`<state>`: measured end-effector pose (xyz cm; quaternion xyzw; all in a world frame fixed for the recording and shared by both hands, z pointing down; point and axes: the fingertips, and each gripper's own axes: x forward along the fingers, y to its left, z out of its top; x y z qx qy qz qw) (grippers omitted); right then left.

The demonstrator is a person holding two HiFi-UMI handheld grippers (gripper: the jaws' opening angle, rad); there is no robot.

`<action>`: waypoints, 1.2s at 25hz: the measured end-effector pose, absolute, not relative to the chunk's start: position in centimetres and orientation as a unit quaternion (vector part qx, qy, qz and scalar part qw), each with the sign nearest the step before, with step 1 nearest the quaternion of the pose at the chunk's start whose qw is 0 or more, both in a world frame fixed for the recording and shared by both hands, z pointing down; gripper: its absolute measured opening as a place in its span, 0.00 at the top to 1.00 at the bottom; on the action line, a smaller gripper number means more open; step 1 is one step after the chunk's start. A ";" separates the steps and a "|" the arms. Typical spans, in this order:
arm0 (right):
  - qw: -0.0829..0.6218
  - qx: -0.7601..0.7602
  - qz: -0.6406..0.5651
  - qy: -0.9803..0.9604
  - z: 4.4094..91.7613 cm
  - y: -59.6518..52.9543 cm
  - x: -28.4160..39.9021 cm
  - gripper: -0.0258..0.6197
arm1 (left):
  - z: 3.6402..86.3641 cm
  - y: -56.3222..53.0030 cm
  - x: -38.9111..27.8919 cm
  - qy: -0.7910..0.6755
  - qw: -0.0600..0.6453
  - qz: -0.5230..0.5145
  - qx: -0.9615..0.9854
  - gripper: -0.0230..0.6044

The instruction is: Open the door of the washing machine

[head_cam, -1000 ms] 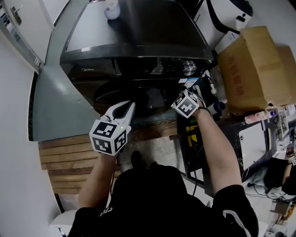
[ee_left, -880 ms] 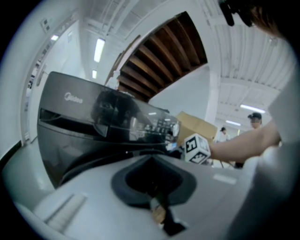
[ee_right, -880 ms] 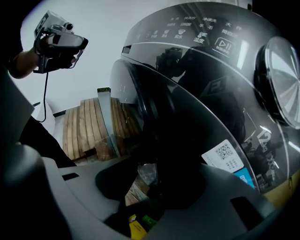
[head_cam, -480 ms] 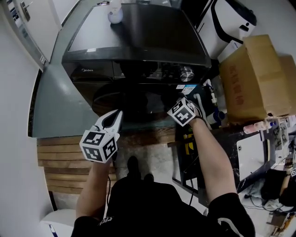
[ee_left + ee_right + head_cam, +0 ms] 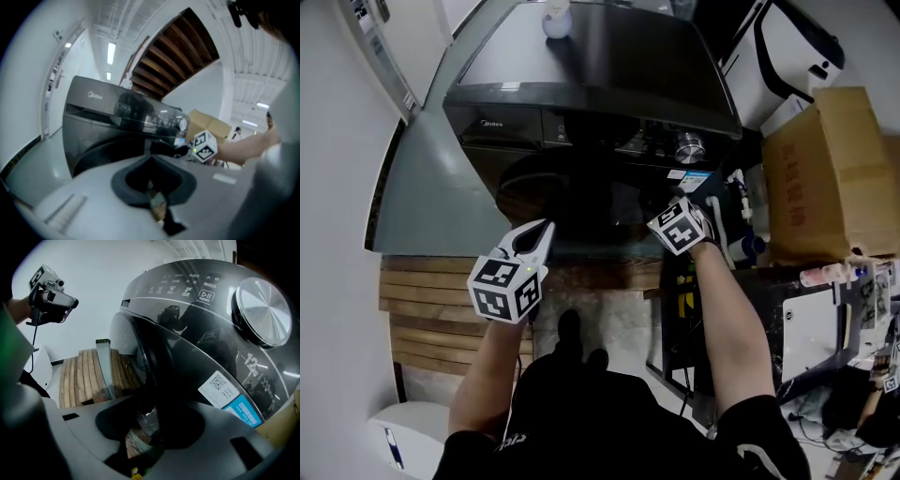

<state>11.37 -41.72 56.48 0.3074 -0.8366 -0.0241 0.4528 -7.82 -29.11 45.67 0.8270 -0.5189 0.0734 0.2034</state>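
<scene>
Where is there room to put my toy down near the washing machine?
The flat black top of the washing machine is mostly bare; only a small white thing sits at its back edge. The grey floor between the machine, the white wall and the wooden slats is free too. Right of the machine it is crowded: a cardboard box and clutter.

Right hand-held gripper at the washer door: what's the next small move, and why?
Probably finish closing the right hand-held gripper on the right edge of the door before pulling. Its jaws have just been closing but stand wide, with that edge between them, seemingly unclamped; the door hasn't swung out from the washing machine.
</scene>
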 end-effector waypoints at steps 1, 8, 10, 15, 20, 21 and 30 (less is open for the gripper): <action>0.450 0.310 -0.023 -0.837 56.4 -41.7 11.4 0.72 | 45.7 -29.1 -7.7 -0.519 0.201 0.076 0.827 0.95; 0.439 0.288 -0.024 -0.851 56.4 -39.8 11.3 0.73 | 45.5 -29.3 -6.2 -0.517 0.191 0.082 0.830 0.95; 0.421 0.265 -0.014 -0.868 56.8 -36.9 10.9 0.75 | 45.8 -29.3 -5.7 -0.519 0.194 0.079 0.829 0.95; 0.389 0.301 -0.001 -0.871 57.0 -33.0 10.2 0.74 | 45.9 -28.2 -3.9 -0.520 0.187 0.081 0.829 0.95; 0.379 0.322 0.013 -0.867 56.9 -30.1 9.7 0.75 | 45.9 -25.8 -2.9 -0.529 0.182 0.079 0.825 0.92; 0.374 0.327 0.017 -0.868 56.9 -29.4 9.6 0.75 | 46.1 -25.4 -2.8 -0.530 0.186 0.079 0.823 0.88; 0.258 0.335 0.141 -0.895 56.3 -22.7 7.8 0.80 | 47.8 -21.3 -3.0 -0.549 0.226 0.069 0.802 0.61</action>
